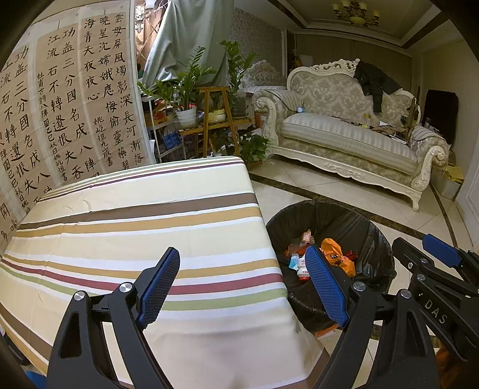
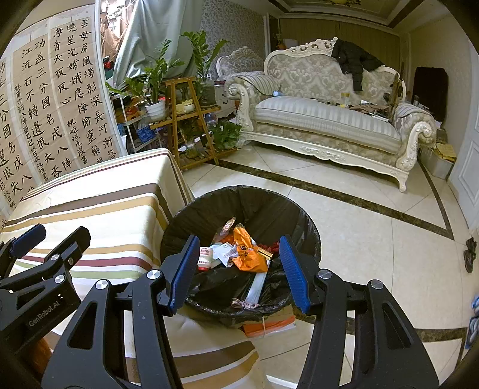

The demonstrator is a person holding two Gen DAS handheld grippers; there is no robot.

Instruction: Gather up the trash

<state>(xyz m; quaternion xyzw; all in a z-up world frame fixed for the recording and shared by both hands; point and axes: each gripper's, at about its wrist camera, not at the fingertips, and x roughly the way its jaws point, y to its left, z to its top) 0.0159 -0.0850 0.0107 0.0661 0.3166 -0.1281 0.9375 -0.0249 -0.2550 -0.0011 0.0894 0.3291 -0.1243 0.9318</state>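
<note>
Hovering: left tool (image 1: 244, 284) wide, empty | right tool (image 2: 239, 270) apparently part-open, empty

1. Wall panels (image 1: 74, 98) of brush calligraphy, at left.
2. Grey-green drape (image 1: 185, 45) hanging behind potted plants (image 1: 185, 86) on a wooden stand (image 1: 215, 119).
3. Ornate cream sofa (image 2: 329, 119), a black jacket (image 2: 353, 59) over its back.
4. Glossy tiled floor (image 2: 374, 239) with dark inlay bands.
5. Striped cloth-covered table (image 1: 134, 227).
6. Ceiling chandelier (image 1: 356, 13).

Right gripper (image 2: 239, 269) jaws apart, empty, above black-lined bin (image 2: 254, 200); orange bag (image 2: 248, 258) inside; striped table (image 2: 104, 209) at 9 o'clock
</note>
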